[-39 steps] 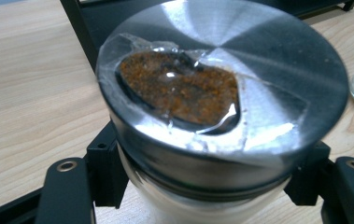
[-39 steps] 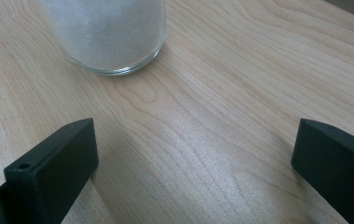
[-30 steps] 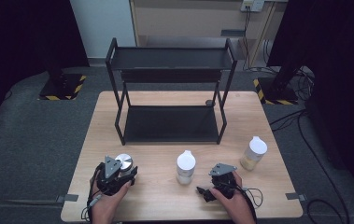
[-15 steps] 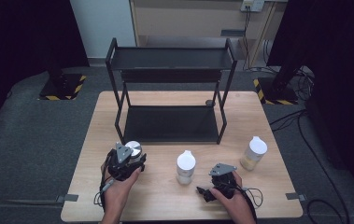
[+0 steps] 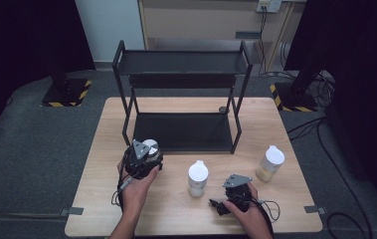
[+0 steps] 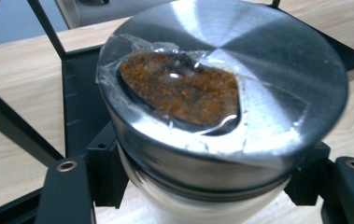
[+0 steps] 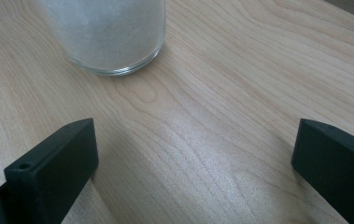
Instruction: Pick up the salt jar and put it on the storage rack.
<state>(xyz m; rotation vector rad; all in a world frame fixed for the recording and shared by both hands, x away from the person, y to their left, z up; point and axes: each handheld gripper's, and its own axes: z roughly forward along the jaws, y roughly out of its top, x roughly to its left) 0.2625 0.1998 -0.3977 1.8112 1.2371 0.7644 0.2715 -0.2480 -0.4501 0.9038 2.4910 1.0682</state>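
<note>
Your left hand-held gripper [image 5: 145, 154] is clamped on the steel-lidded jar [image 6: 221, 93], held at the rack's [image 5: 181, 132] seven o'clock corner. Your right hand-held gripper [image 7: 193, 158] rests on the desk [image 5: 285, 199], jaws apart, white-filled jar [image 7: 109, 32] at eleven o'clock.

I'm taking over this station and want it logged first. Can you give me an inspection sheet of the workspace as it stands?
Surface: wooden table, bare light wood.
Job's things: metal-lidded jar in the left gripper, near the black rack; white-capped jar mid-table; second white-capped jar at right.
Clutter: small dark item by the rack's right rear leg, too small to tell.
Grippers: left jaws shut on the metal-lidded jar; right gripper low on the table, jaws open, empty.
Cables: one trails from each gripper; more on the floor at right.
Surroundings: grey floor, dark curtains, cabinet behind.
</note>
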